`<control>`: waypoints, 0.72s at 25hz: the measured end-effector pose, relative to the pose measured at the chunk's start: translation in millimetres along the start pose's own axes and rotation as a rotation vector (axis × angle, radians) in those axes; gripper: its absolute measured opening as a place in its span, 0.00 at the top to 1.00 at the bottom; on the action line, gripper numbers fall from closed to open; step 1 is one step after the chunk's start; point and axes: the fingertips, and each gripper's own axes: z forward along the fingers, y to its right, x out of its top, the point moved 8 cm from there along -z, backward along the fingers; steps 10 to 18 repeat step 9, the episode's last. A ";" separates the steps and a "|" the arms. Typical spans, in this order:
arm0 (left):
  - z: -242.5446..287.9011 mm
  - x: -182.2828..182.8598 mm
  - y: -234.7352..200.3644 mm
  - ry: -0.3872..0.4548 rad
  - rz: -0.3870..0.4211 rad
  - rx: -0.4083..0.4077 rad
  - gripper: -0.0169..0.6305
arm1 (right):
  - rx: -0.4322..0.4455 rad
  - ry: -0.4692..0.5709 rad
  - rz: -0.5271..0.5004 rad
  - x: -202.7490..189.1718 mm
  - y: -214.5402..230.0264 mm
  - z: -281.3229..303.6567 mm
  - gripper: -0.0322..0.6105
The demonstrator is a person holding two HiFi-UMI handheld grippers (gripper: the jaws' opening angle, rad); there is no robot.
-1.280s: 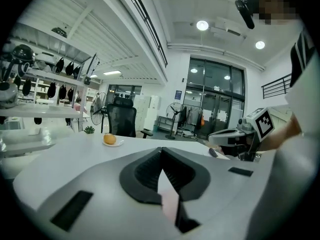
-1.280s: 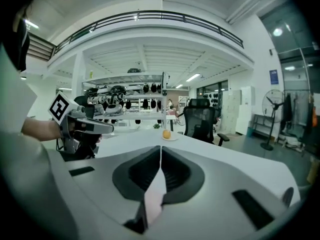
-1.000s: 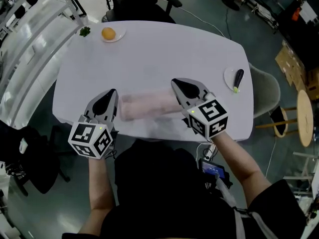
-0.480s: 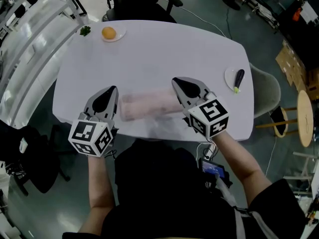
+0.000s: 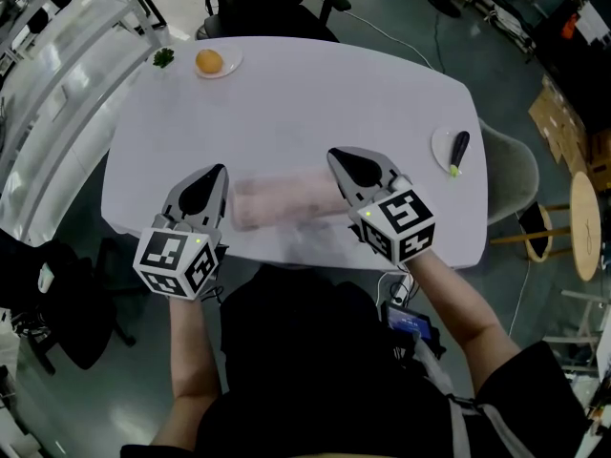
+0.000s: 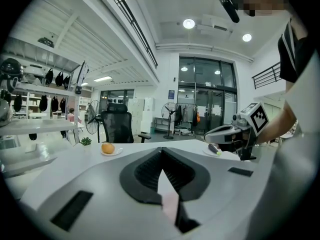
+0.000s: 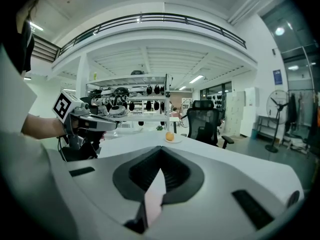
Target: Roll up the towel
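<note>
A pale pink towel (image 5: 282, 203) lies rolled into a short log near the front edge of the white table (image 5: 315, 103). My left gripper (image 5: 216, 175) sits just off the roll's left end, jaws shut. My right gripper (image 5: 336, 157) lies over the roll's right end, also shut. In the left gripper view the jaws (image 6: 161, 150) meet at the tips, with a pink sliver showing in the slit behind them. The right gripper view shows the same: jaws (image 7: 161, 151) closed, with a pale pink strip in the slit. Whether either one pinches cloth I cannot tell.
An orange on a small plate (image 5: 208, 62) and a green sprig (image 5: 162, 60) sit at the table's far left. A plate with a dark eggplant-like thing (image 5: 456, 151) is at the right edge. An office chair (image 5: 277, 8) stands behind, and a wooden stool (image 5: 582, 222) to the right.
</note>
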 end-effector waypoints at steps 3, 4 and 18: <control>0.6 -0.5 1.6 -0.001 -0.001 -0.004 0.95 | 0.001 0.001 -0.004 -0.1 -0.8 0.3 0.94; 0.7 -0.5 1.8 0.000 -0.002 -0.005 0.95 | 0.001 0.002 -0.005 0.3 -1.3 0.6 0.94; 2.6 -1.9 2.9 -0.004 -0.004 -0.011 0.95 | 0.001 -0.001 -0.001 -0.1 -3.0 2.9 0.94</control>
